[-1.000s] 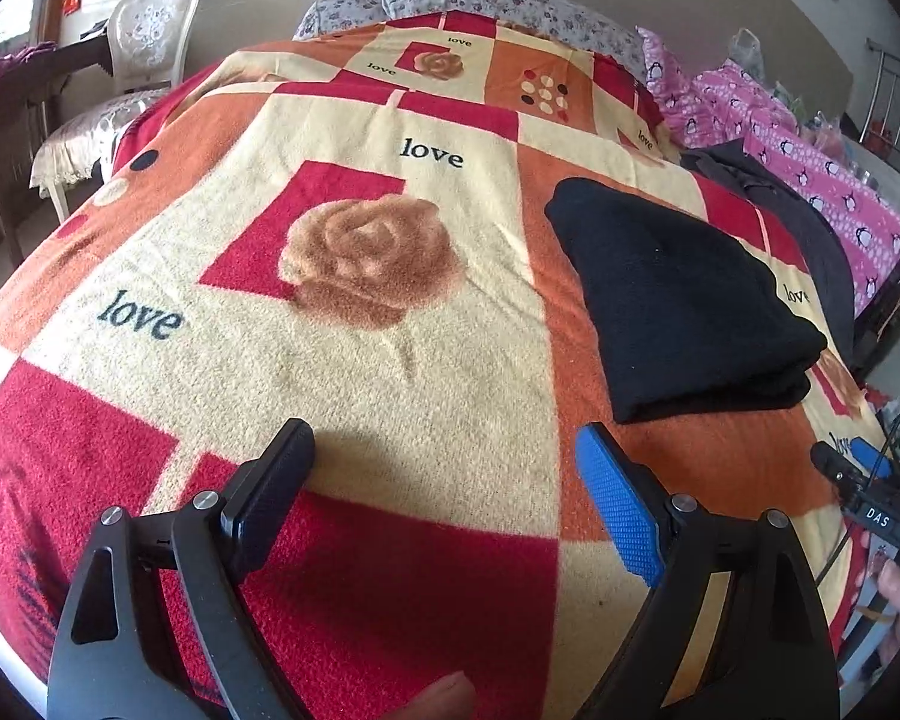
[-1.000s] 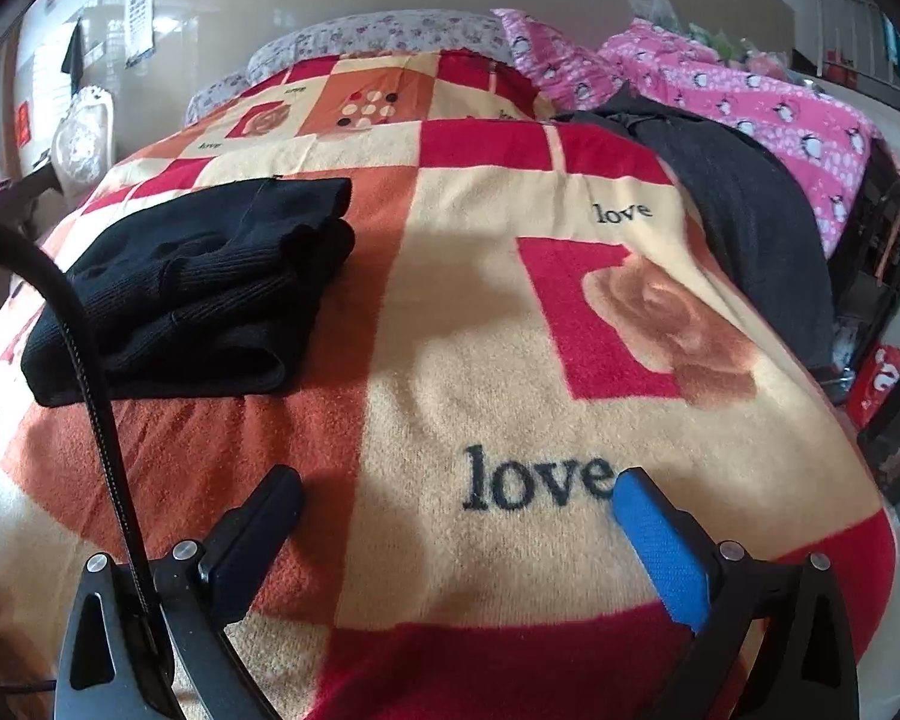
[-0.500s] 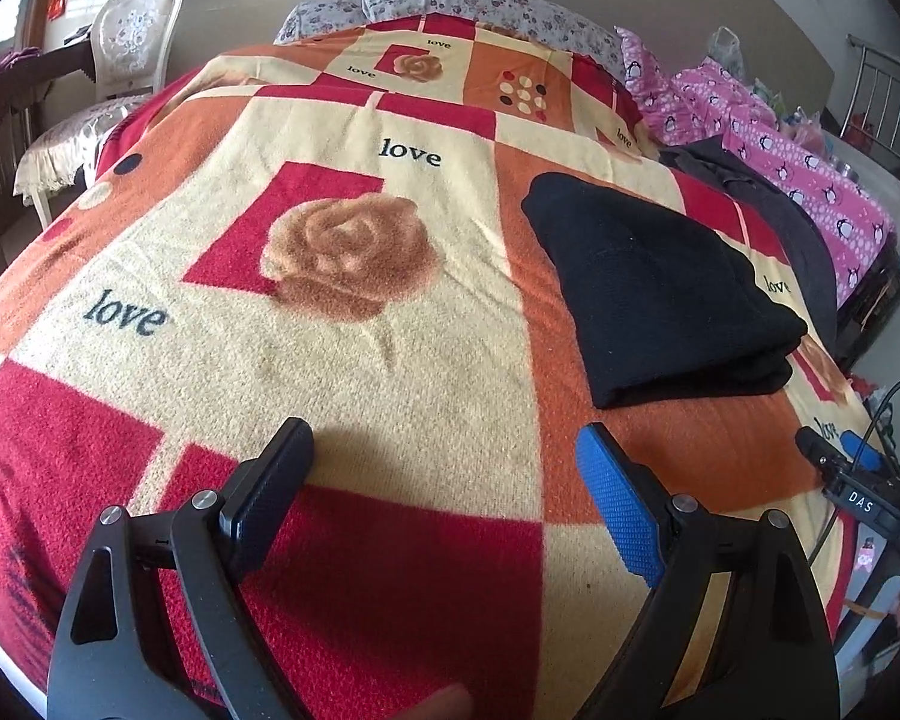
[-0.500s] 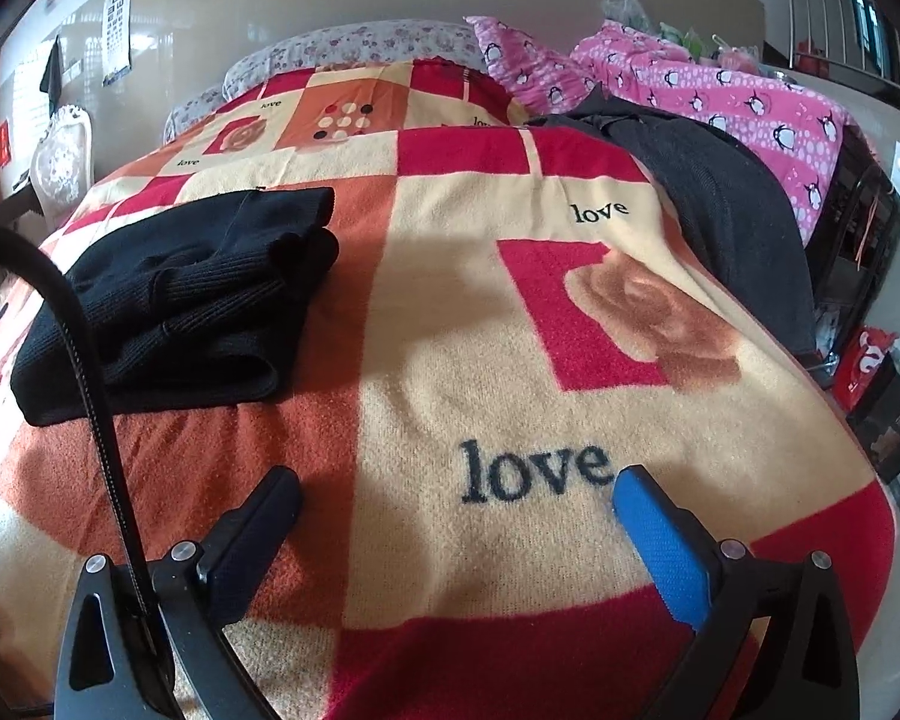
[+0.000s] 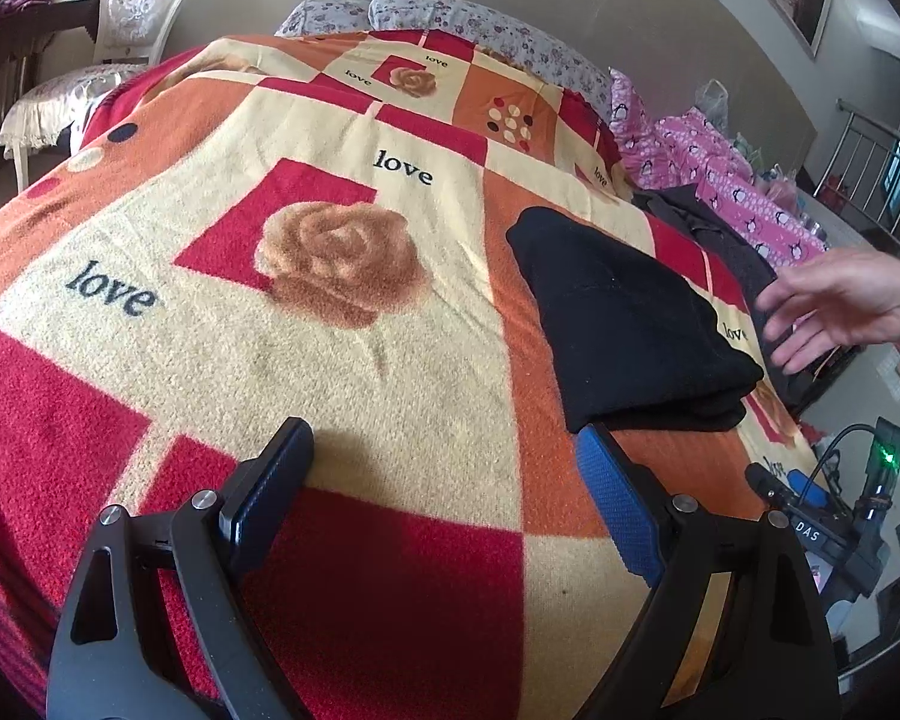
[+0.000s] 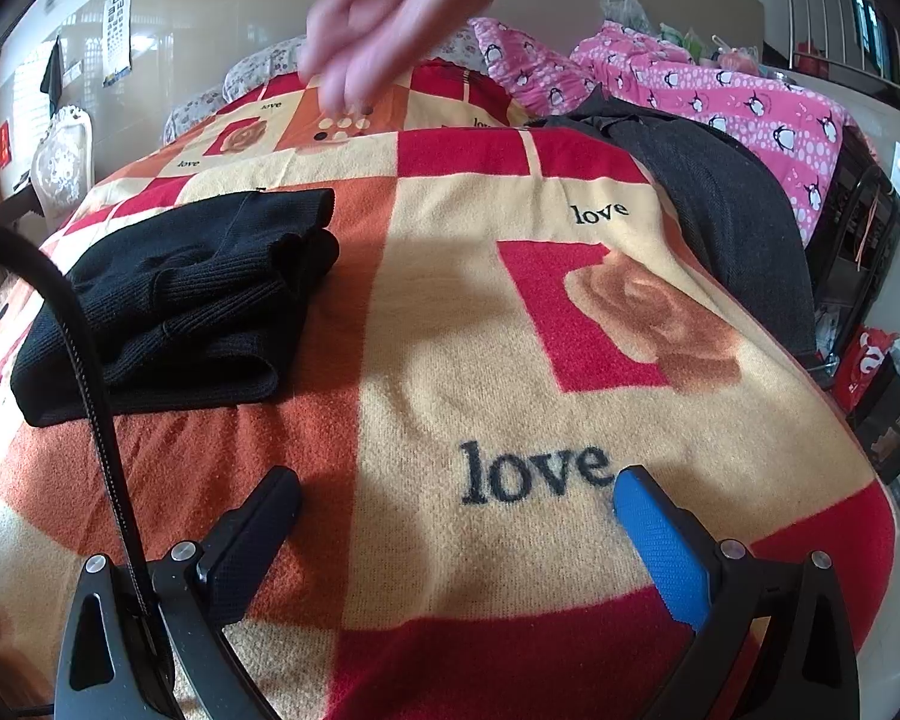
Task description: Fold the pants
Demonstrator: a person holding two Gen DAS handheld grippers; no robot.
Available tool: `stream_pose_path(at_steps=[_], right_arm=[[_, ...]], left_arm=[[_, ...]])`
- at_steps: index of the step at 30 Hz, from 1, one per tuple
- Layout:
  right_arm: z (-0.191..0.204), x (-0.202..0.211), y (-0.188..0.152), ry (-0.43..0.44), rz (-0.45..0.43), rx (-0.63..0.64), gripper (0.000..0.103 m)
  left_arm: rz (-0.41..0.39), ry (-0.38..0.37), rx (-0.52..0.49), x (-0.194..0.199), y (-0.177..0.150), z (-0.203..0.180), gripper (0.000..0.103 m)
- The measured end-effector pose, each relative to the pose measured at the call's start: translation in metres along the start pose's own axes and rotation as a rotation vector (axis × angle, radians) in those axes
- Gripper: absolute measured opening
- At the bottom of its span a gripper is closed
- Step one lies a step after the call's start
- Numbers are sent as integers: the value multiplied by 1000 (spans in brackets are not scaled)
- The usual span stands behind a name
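Observation:
Black pants (image 5: 624,312) lie folded into a compact stack on the patterned blanket (image 5: 306,360), right of centre in the left wrist view. The right wrist view has the same folded pants (image 6: 180,300) at the left. My left gripper (image 5: 444,456) is open and empty, low over the blanket, short of the stack's near edge. Further right on the bed my right gripper (image 6: 456,498) hangs open and empty above the word "love". A bare hand (image 5: 840,306) reaches in over the bed's right side; in the right wrist view this hand (image 6: 384,12) is blurred at the top.
A dark grey garment (image 6: 726,210) lies along the bed's right edge beside pink penguin bedding (image 6: 738,102). A white chair (image 5: 132,18) stands at the far left. Pillows (image 5: 450,18) line the head of the bed. A recording device with cables (image 5: 834,516) sits at the lower right.
A bare hand has come into both views over the right side of the bed. Both grippers have drifted slightly and stay open; the folded pants have not moved.

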State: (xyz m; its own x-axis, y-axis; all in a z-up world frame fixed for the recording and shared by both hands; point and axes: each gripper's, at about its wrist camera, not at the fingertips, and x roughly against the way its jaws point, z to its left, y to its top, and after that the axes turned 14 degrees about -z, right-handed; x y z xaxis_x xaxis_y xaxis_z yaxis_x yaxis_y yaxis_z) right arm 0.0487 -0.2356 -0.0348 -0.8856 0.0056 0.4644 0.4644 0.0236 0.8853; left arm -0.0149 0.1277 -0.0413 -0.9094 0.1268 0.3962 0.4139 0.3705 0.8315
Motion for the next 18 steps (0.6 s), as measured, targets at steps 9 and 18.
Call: stream_pose_path(at_steps=[9, 18], right_arm=[[0, -1, 0, 0, -1, 0, 103], [0, -1, 0, 1, -4, 2, 103]], left_arm=[[-12, -4, 15, 3, 0, 0, 89], [-4, 8, -8, 3, -1, -4, 90]])
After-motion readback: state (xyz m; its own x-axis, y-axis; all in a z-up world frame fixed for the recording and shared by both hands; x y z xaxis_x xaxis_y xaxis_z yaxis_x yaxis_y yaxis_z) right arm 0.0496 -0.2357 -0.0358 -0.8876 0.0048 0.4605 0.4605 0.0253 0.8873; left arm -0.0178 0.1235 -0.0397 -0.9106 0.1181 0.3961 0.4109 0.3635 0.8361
